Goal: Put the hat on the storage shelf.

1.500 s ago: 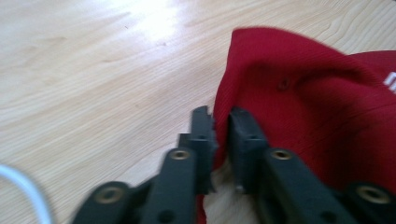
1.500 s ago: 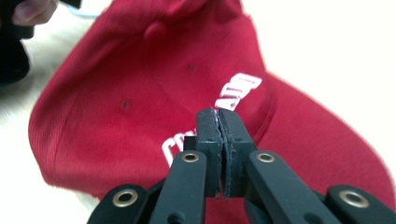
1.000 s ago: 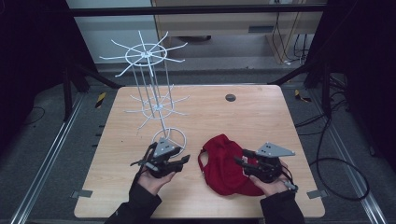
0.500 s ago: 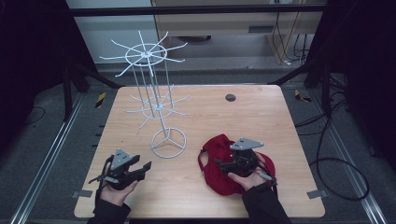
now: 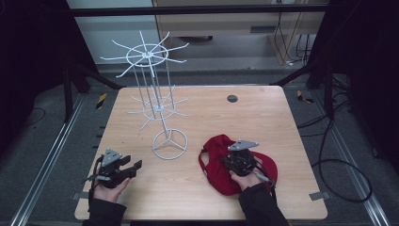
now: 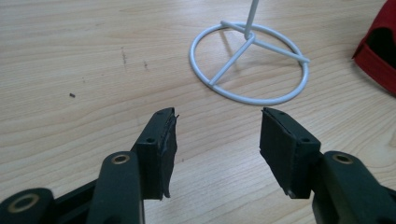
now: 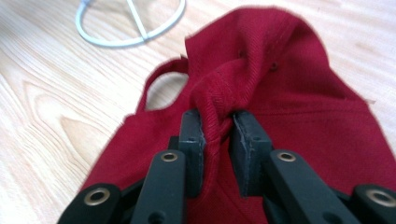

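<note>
A: Two grippers, one cap, one rack to enter. High view first?

B: High view. Red cap lies on the desk toward the near right corner, its long axis running roughly from the rack's foot to that corner. Right gripper sits directly on the cap. Left gripper hovers near the near left corner, well apart from the cap and pointing toward it. White wire rack stands between them, nearer the middle, its ring base beside the cap's left edge.

A: Left gripper view?

B: Fingers stand wide apart, nothing between them, bare wood beneath. Ring base ahead, a red edge of the cap farther off to the right of it.

A: Right gripper view?

B: Fingers have just been closing and now pinch a bunched fold of the cap; fabric is squeezed between the pads. The strap opening shows to the left of the fold, the ring base beyond.

A: Relation for the next move?

B: My judgement: the right hand has the cap, and the rack lies up and left of it.
</note>
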Motion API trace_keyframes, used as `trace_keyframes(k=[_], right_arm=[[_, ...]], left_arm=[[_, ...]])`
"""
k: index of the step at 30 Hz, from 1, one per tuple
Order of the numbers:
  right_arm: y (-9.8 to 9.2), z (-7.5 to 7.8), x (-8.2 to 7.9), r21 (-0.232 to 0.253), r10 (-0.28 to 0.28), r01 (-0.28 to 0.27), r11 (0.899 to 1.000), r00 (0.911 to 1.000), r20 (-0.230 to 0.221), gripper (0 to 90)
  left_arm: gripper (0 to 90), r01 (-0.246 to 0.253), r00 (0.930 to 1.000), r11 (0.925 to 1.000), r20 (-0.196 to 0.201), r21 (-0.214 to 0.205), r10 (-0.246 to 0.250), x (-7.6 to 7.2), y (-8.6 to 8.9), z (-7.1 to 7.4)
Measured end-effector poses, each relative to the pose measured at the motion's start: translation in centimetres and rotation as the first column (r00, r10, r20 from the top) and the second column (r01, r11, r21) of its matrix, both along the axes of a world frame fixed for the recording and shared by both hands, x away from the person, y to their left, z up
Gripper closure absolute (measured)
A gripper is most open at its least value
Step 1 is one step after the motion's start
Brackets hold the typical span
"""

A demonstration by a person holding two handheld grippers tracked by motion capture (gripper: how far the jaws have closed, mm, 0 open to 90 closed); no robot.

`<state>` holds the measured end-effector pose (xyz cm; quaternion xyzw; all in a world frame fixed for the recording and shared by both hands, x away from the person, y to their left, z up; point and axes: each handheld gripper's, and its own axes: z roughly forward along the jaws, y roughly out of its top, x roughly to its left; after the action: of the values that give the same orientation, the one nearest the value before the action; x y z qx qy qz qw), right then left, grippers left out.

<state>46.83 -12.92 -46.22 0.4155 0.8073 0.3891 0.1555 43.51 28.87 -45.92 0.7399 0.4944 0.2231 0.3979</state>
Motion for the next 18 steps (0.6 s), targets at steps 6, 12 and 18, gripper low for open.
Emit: trace_keyframes(k=[6,12,18], right_arm=[[-0.7,2.3,-0.9,0.073,0.008,-0.015,0.997,0.9957,0.093,80.0],[-2.6,5.7,-1.8,0.156,-0.022,-0.007,0.988,0.9829,0.183,82.0],[-4.5,8.9,-2.7,0.238,-0.059,-0.007,0.971,0.961,0.27,82.1]], left_arm=[[45.9,-0.01,0.9999,0.9999,0.004,-0.01,0.01,0.2,0.3,-0.1],[45.6,-0.011,0.9999,0.9999,0.001,-0.007,0.011,0.4,0.3,-0.3],[45.6,-0.012,0.9999,0.9999,0.001,-0.008,0.012,0.4,0.4,-0.3]])
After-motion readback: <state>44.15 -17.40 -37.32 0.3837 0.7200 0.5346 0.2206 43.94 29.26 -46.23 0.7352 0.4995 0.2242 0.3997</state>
